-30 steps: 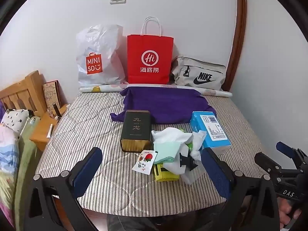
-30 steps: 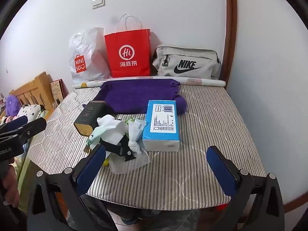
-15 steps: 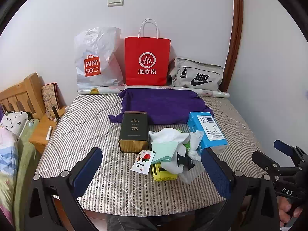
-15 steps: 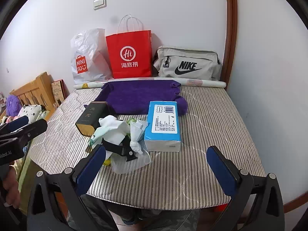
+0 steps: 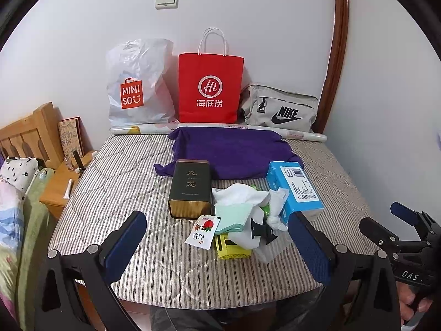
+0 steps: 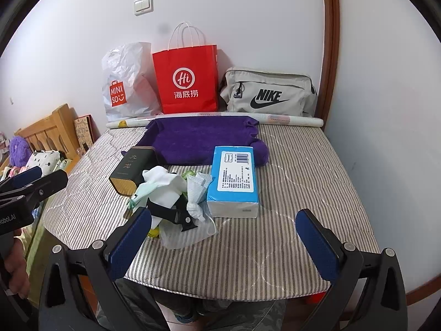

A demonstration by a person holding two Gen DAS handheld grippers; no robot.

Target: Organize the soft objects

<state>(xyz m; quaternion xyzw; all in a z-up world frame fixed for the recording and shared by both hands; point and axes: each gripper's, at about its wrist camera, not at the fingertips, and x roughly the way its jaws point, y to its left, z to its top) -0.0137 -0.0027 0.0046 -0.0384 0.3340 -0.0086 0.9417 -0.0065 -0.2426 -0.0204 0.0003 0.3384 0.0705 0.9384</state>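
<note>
Both grippers, left gripper (image 5: pixel 217 251) and right gripper (image 6: pixel 223 244), hover with fingers spread wide, empty. View has backed off slightly (no contact yet); the soft pile (image 5: pixel 242 209) sits untouched mid-bench (image 5: pixel 115 182), before the purple towel (image 5: pixel 234 154).

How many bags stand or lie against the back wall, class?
3. A white plastic Miniso bag stands on the left, a red paper bag stands in the middle, and a grey Nike bag lies on the right. None looks hidden behind them.
</note>
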